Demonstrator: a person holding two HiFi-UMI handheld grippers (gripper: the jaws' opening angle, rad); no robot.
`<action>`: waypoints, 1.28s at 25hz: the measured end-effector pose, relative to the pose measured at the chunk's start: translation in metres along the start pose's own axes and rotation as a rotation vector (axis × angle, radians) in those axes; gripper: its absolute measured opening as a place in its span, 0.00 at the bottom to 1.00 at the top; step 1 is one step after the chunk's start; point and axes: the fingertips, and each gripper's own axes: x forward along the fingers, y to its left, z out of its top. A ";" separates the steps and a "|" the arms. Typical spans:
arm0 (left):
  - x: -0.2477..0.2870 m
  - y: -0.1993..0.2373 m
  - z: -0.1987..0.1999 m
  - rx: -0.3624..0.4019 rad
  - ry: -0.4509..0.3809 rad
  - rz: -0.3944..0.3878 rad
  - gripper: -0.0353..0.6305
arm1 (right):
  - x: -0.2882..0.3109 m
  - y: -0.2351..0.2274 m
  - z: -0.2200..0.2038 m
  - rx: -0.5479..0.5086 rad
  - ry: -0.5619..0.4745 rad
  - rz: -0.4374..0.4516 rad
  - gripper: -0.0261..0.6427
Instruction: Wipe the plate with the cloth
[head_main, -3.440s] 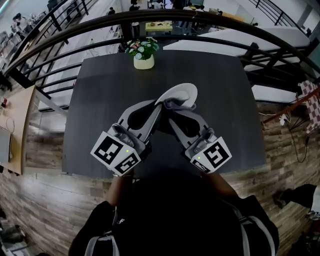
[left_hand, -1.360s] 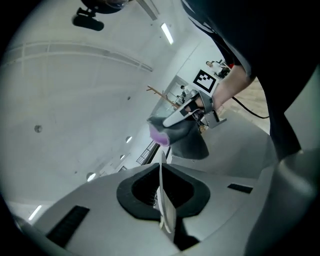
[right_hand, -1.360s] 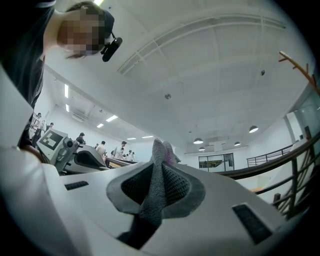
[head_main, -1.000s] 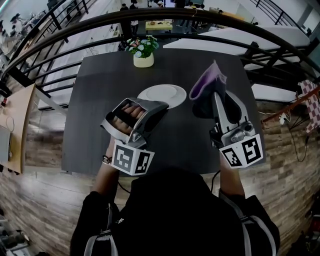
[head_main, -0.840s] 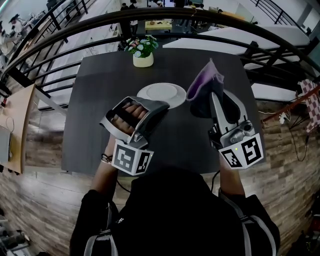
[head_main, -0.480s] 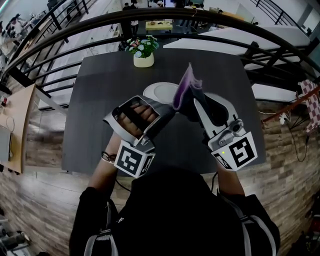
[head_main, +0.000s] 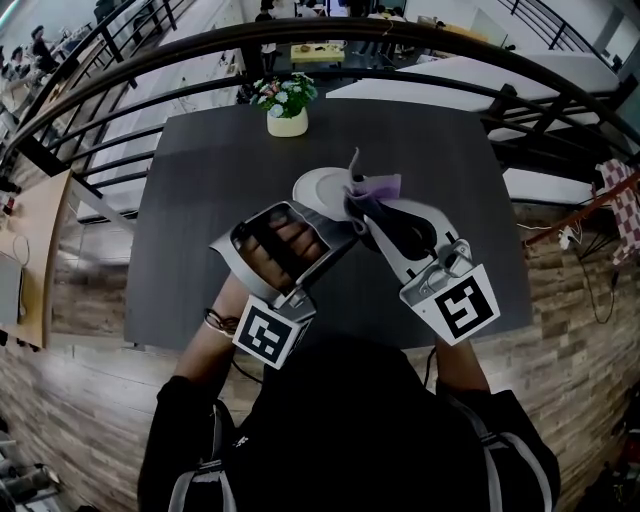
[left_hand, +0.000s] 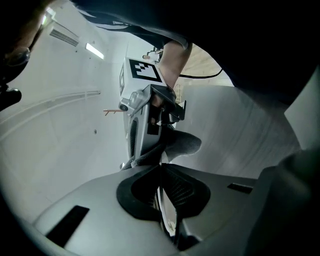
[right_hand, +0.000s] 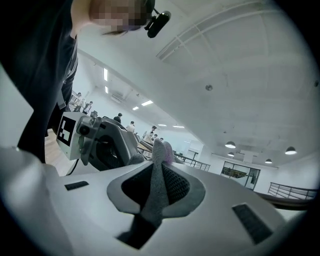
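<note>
Fingers of my L gripper are pressed on the near rim of the white plate; its edge shows thin betw. the pads in the left gripper view. R gripper fingers pinch a fold of the grey-purple cloth, w/ a tuft poking past the tips.

Change: a sec ago the cloth was held up high on the R, well apart from the plate. Now the R gripper has swung in & down, so the cloth sits at the plate's R edge, prob. touching it. L grip looks unchanged.

Plate is mid-table; its near side seems lifted a bit, but I can't be sure.

For the task: approach seems done, and wiping looks about to begin. Next I'd need to drag the cloth across the plate face while the L side steadies it.
</note>
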 end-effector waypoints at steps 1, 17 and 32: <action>-0.001 0.000 0.001 0.006 0.001 0.001 0.08 | 0.000 0.000 -0.001 0.002 0.006 0.002 0.10; -0.007 -0.005 0.008 0.025 -0.010 -0.020 0.08 | -0.003 -0.026 -0.041 0.034 0.125 -0.086 0.10; -0.009 -0.011 0.013 -0.006 -0.035 -0.028 0.08 | -0.009 -0.051 -0.084 0.080 0.185 -0.201 0.10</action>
